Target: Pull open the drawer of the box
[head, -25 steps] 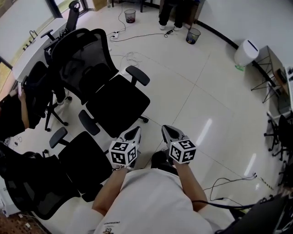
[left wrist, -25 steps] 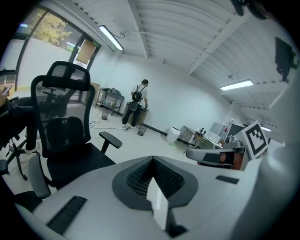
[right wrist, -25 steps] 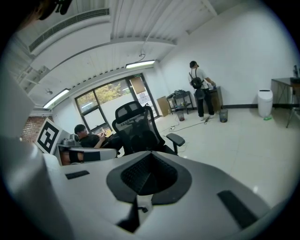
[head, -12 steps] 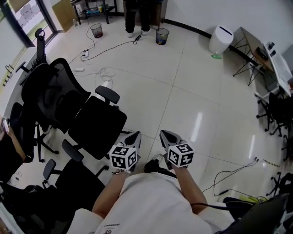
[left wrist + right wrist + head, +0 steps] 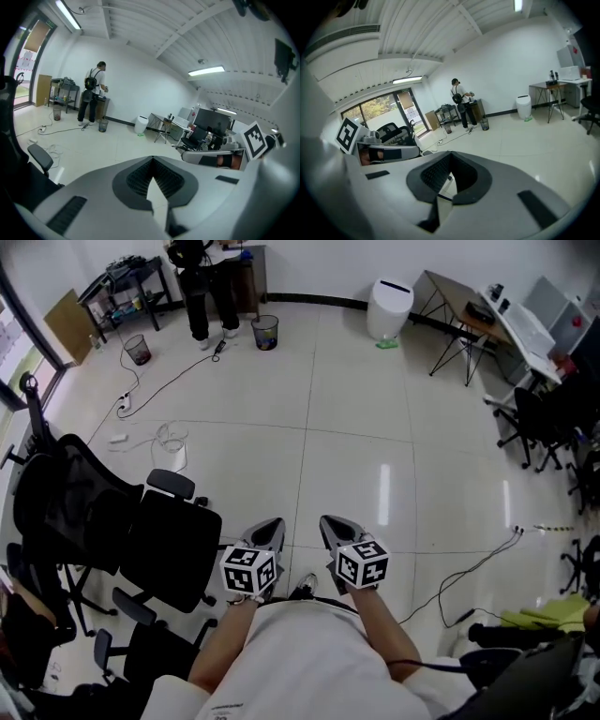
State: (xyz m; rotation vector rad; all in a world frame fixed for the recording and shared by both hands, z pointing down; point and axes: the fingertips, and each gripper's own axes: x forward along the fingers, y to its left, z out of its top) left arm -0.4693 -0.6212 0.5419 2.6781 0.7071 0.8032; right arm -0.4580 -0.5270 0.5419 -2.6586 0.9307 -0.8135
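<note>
No box or drawer shows in any view. In the head view, my left gripper (image 5: 269, 524) and right gripper (image 5: 328, 521) are held side by side close to the person's body, above bare floor tiles. Both point forward and slightly toward each other. In the left gripper view, the left gripper (image 5: 153, 159) has its jaws meeting at the tip with nothing between them. The right gripper (image 5: 450, 153) looks the same in its own view, closed and empty. Each gripper's marker cube faces up toward the head camera.
Black office chairs (image 5: 164, 545) crowd the left. A person (image 5: 206, 277) stands at the far wall by two bins (image 5: 265, 331). A white bin (image 5: 389, 307), a folding table (image 5: 459, 310) and more chairs (image 5: 534, 418) are at the right. A cable (image 5: 469, 568) crosses the floor.
The head view has swung to the right: the office chairs slid to the left edge and more open floor and the far wall came into view. Both grippers stayed shut before the body.
</note>
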